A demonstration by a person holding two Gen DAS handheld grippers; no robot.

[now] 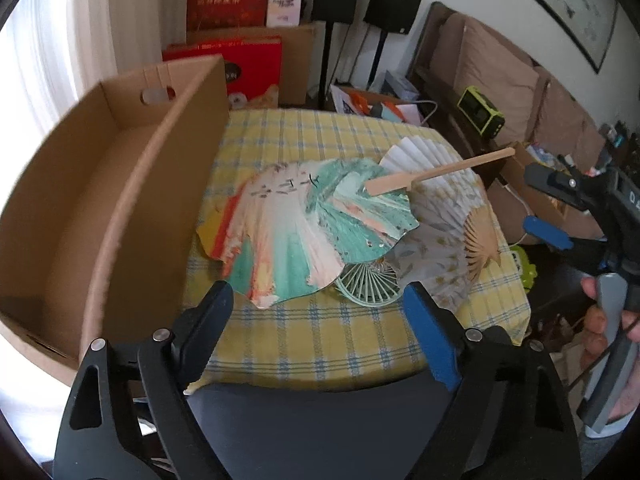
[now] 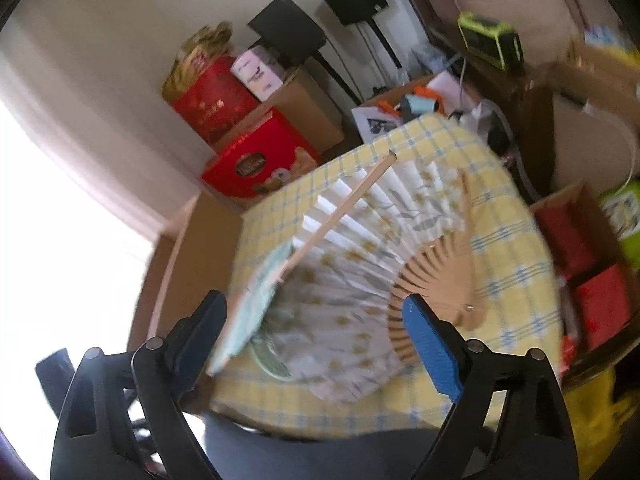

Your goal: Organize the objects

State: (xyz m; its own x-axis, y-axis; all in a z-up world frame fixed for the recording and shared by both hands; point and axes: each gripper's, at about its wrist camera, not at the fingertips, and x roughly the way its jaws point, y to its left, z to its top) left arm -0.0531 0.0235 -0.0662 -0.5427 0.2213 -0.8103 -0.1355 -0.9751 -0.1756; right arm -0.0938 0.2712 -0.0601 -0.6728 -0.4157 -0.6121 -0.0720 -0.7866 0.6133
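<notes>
Fans lie in a loose pile on the yellow-and-blue checked tablecloth (image 1: 304, 340), and an open cardboard box (image 1: 132, 184) stands at the table's left edge, its long wall touching the cloth. Just right of the box is the painted round fan (image 1: 304, 224), teal, orange and white, with its wooden handle (image 1: 440, 170) sticking up toward the right. Its lower edge overlaps a small mint-green electric fan (image 1: 370, 284), of which only the grille shows. Further right, partly under the painted fan, a white pleated folding fan (image 1: 444, 208) is spread open, its bamboo ribs (image 1: 482, 240) pointing to the table's right edge.

The left gripper (image 1: 320, 316) hovers over the near edge of the table with its jaws wide apart and nothing between them. At the far right of the left wrist view, the right gripper (image 1: 552, 208) is held in a hand (image 1: 600, 328) off the table's side; in its own blurred view its jaws are also spread wide and empty, with the folding fan (image 2: 360, 272) and the painted fan's edge (image 2: 256, 304) ahead of them.
</notes>
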